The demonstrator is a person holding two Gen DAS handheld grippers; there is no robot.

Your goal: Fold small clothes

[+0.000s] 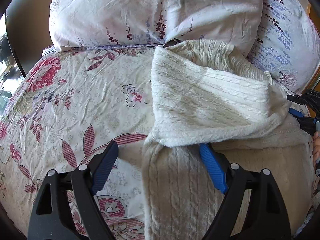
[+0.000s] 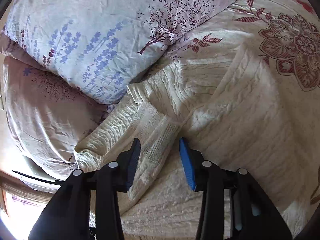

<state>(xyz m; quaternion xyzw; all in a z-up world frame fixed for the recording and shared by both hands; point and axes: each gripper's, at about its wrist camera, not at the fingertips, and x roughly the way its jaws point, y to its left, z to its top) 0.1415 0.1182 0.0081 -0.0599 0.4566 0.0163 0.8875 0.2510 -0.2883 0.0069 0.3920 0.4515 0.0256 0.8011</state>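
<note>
A cream cable-knit fleece garment (image 1: pixel 200 100) lies on the floral bedspread (image 1: pixel 80 100), with one part folded over across its top. My left gripper (image 1: pixel 159 145) hangs over its lower strip, jaws wide open, one finger on either side of the strip and not pressing it. In the right wrist view the same garment (image 2: pixel 230 120) spreads below my right gripper (image 2: pixel 159 140). Its jaws stand partly open, with a folded band of the cloth (image 2: pixel 158 128) lying between the pads, not clamped. The right gripper (image 1: pixel 302 108) also shows at the right edge of the left wrist view.
Two pillows with lavender and tree prints (image 1: pixel 150 10) (image 2: pixel 90 36) rest against the garment's far edge. A person's fingers (image 1: pixel 316 146) show at the right edge. A wooden bed frame (image 2: pixel 20 186) and a bright window lie at the lower left of the right wrist view.
</note>
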